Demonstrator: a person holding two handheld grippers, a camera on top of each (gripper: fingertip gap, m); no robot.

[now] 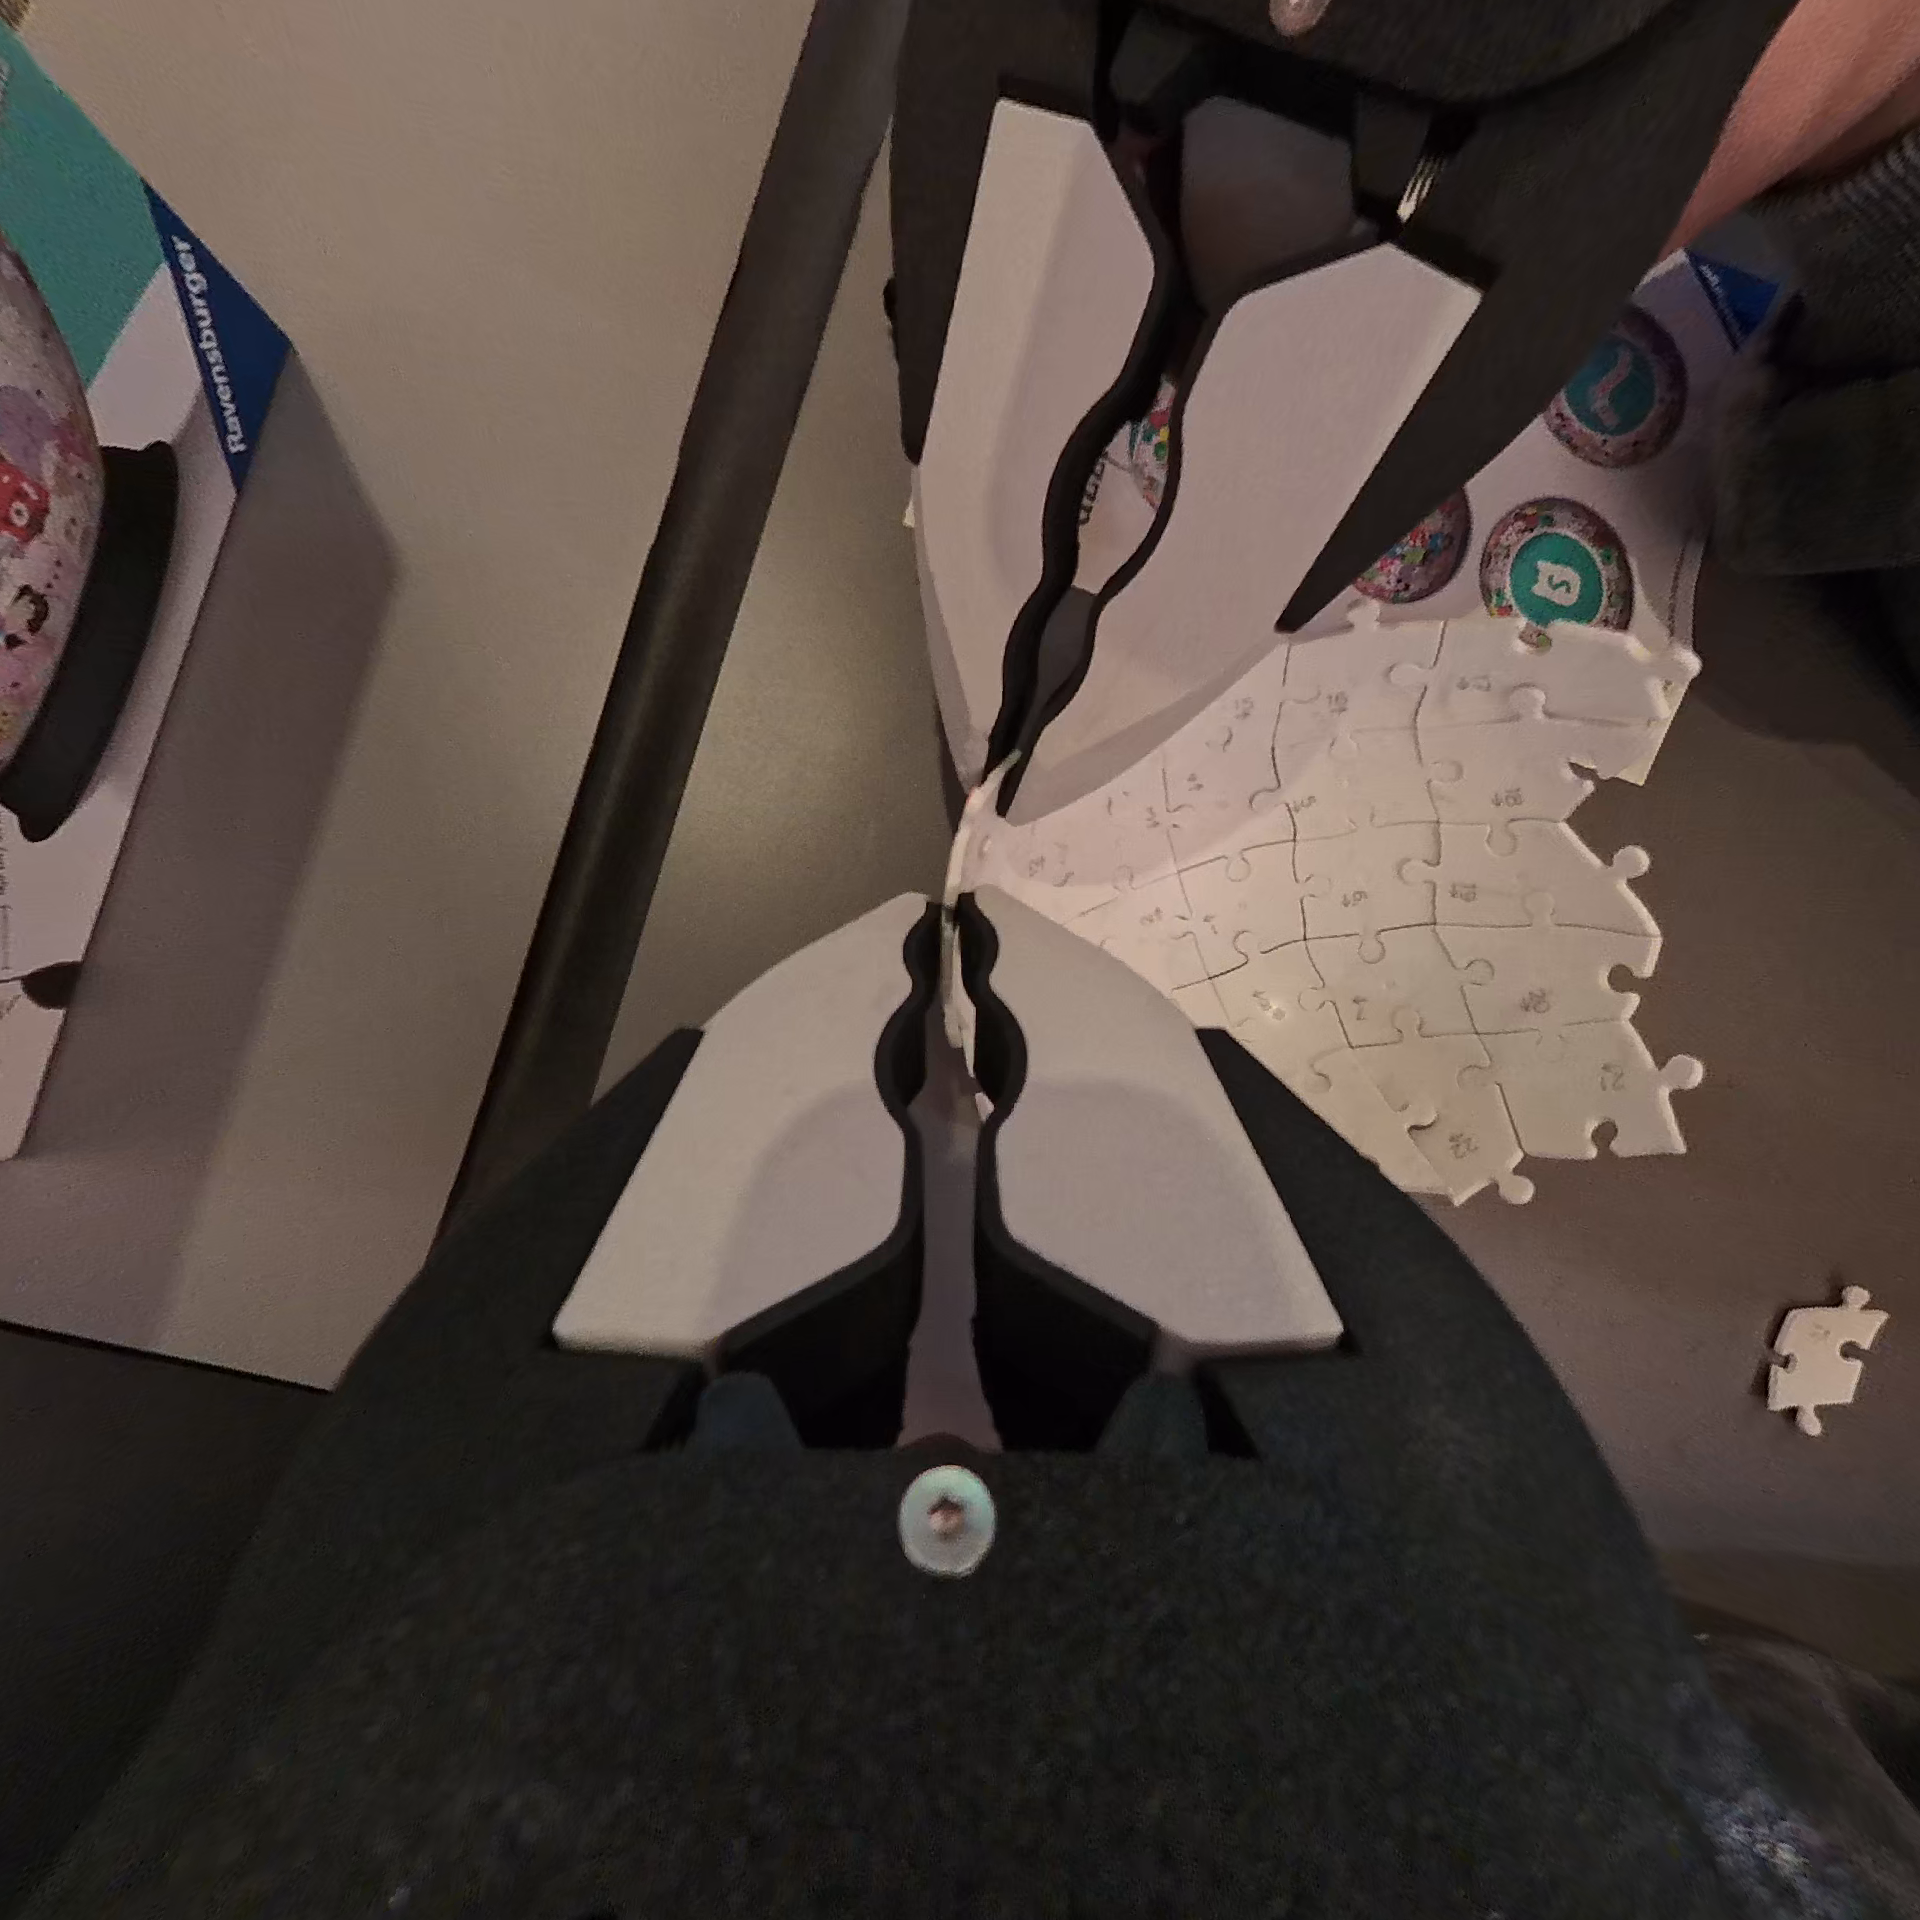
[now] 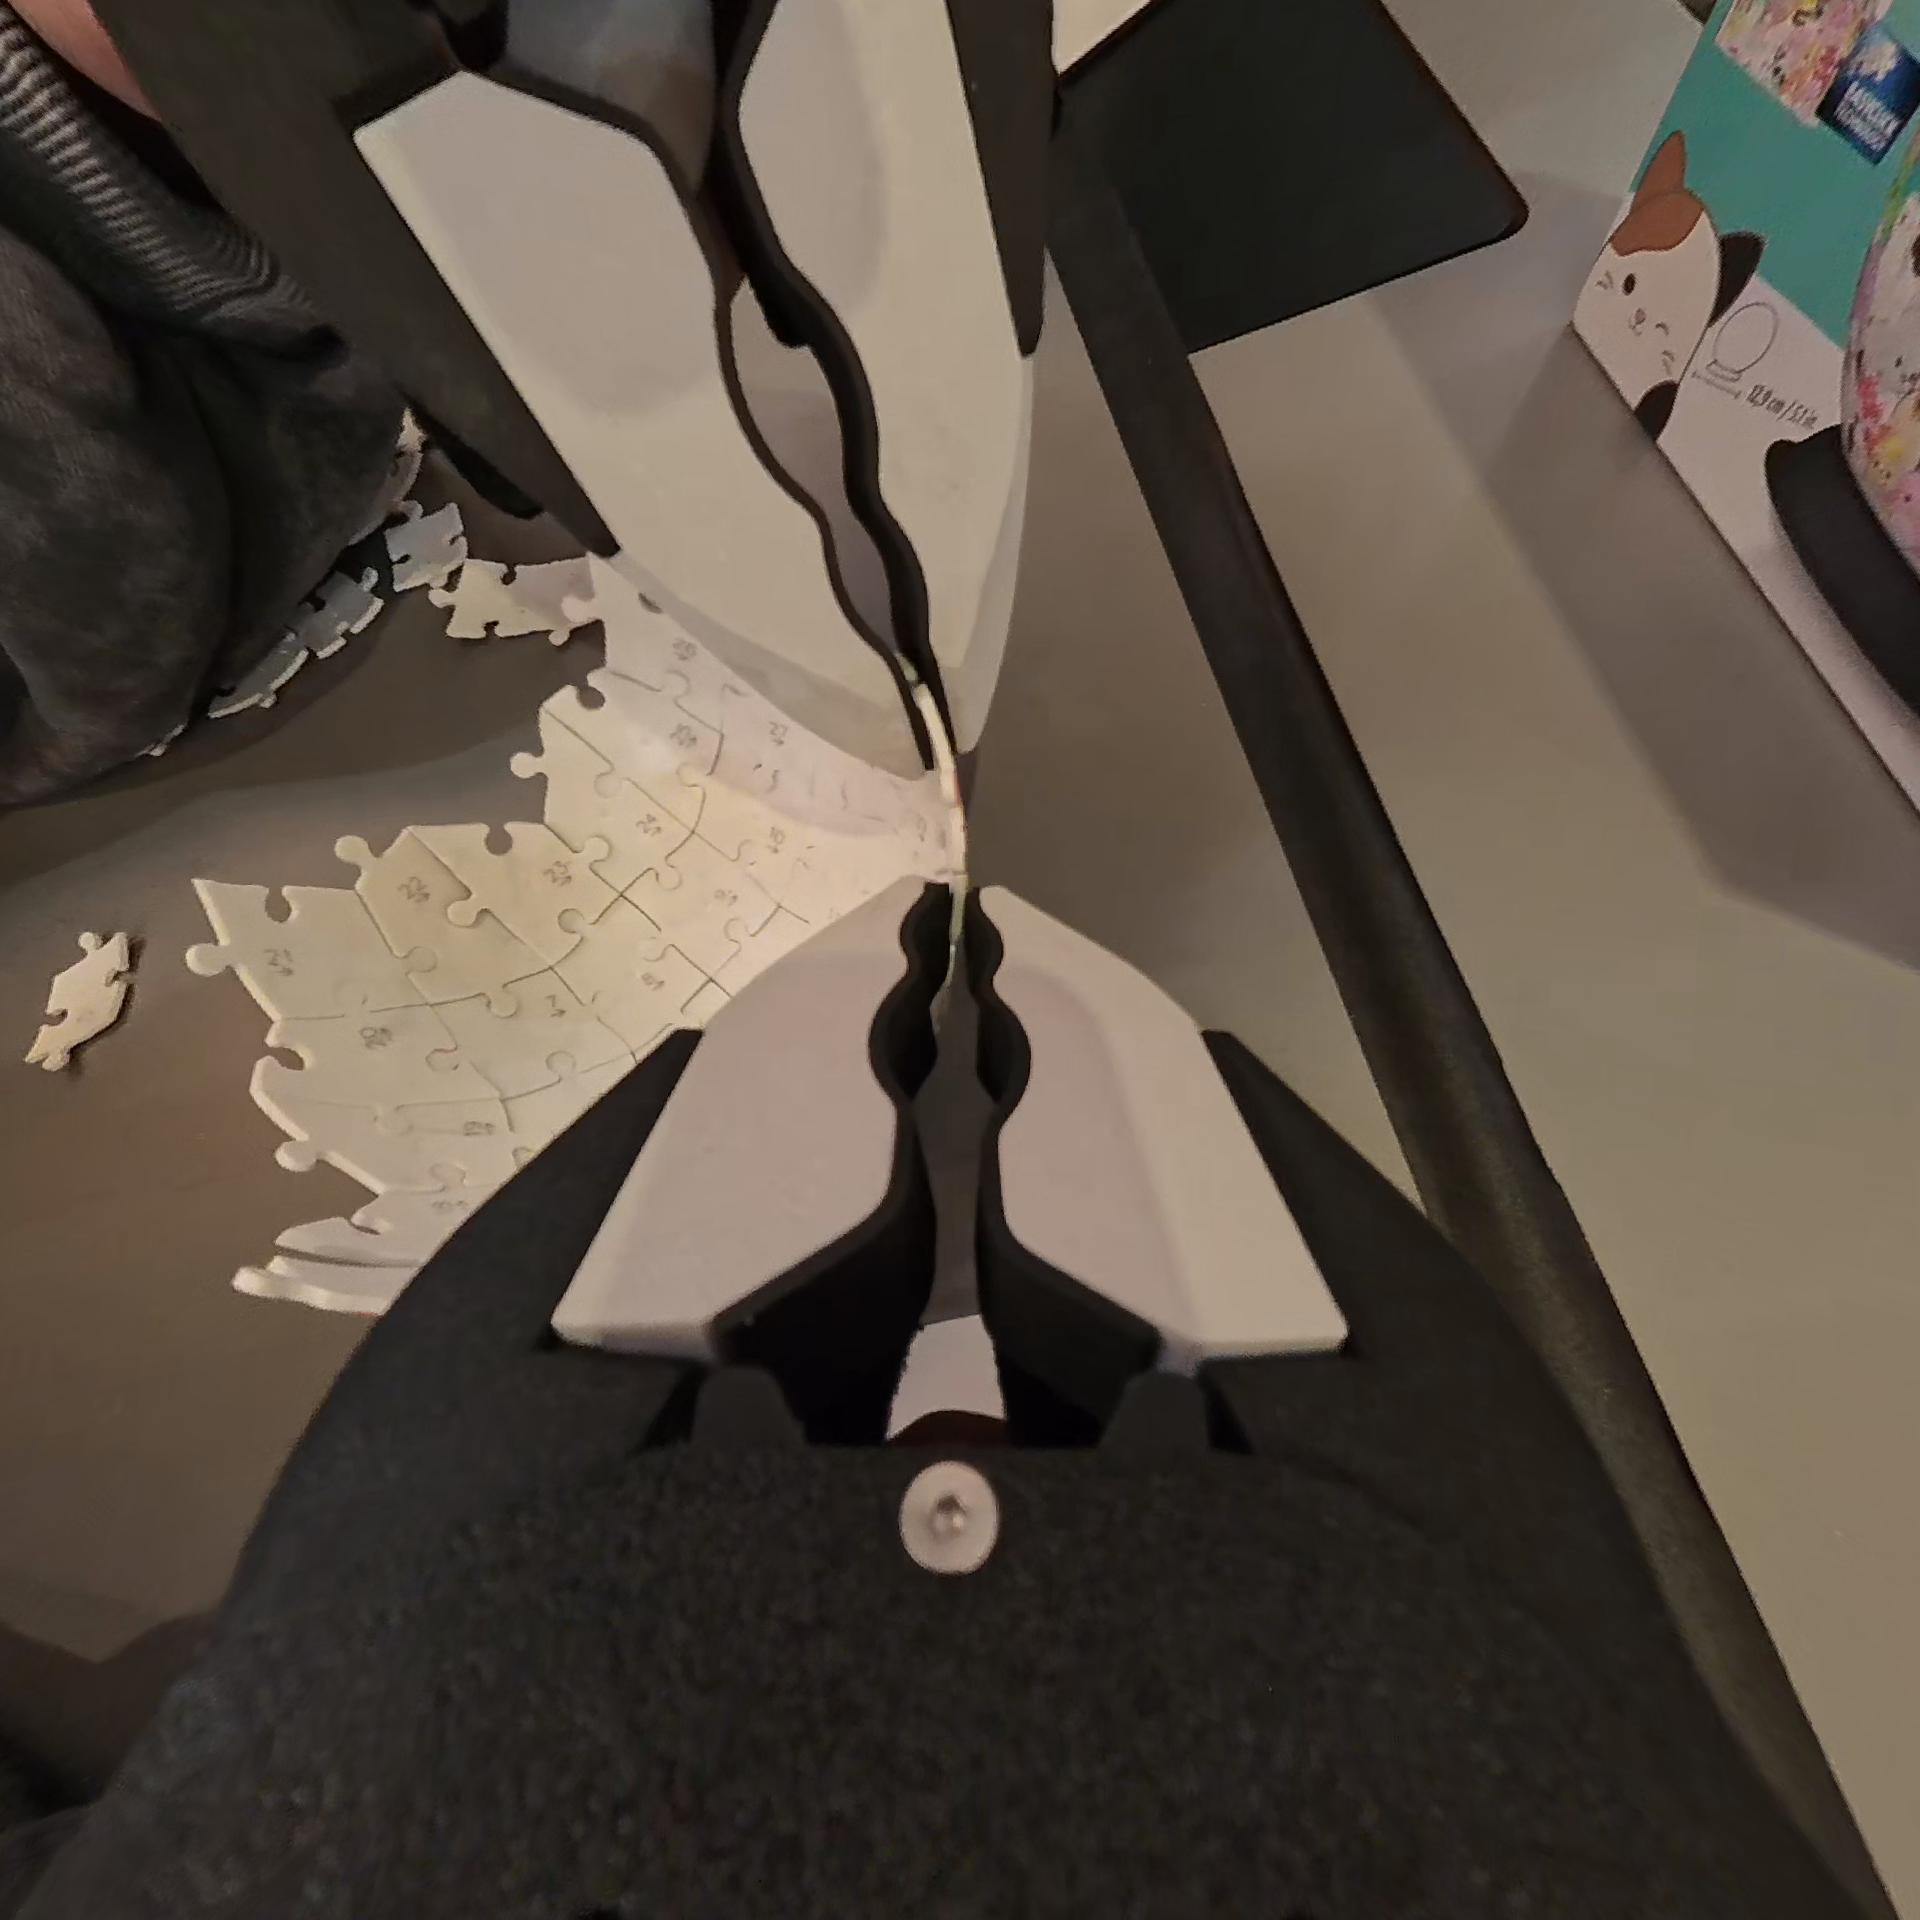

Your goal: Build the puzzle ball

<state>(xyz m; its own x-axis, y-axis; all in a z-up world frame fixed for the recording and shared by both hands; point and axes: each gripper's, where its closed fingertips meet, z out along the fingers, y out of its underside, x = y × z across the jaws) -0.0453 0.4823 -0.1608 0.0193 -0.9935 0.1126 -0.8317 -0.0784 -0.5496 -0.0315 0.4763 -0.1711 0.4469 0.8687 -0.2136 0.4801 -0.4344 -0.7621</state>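
Note:
A curved section of joined puzzle pieces (image 1: 1455,894) shows its white numbered back. It is held on edge and fans out over the dark table. My left gripper (image 1: 948,909) is shut on the section's thin near edge. My right gripper (image 1: 1003,779) comes in from the top of the left wrist view, shut on the same edge just beyond. In the right wrist view the section (image 2: 468,935) spreads to the left. There my right gripper (image 2: 951,899) pinches its edge and the left gripper (image 2: 935,743) pinches it just beyond.
One loose piece (image 1: 1823,1361) lies on the table beside the section (image 2: 83,997). More loose pieces (image 2: 488,603) lie by a grey sleeve (image 2: 125,416). The puzzle box (image 1: 156,623) stands beyond a black slanted pole (image 1: 707,520). A printed sheet (image 1: 1558,499) lies under the section. From either gripper's tips it is about 25 cm to the loose piece (image 1: 1823,1361). Look for it in the right wrist view (image 2: 83,992) too.

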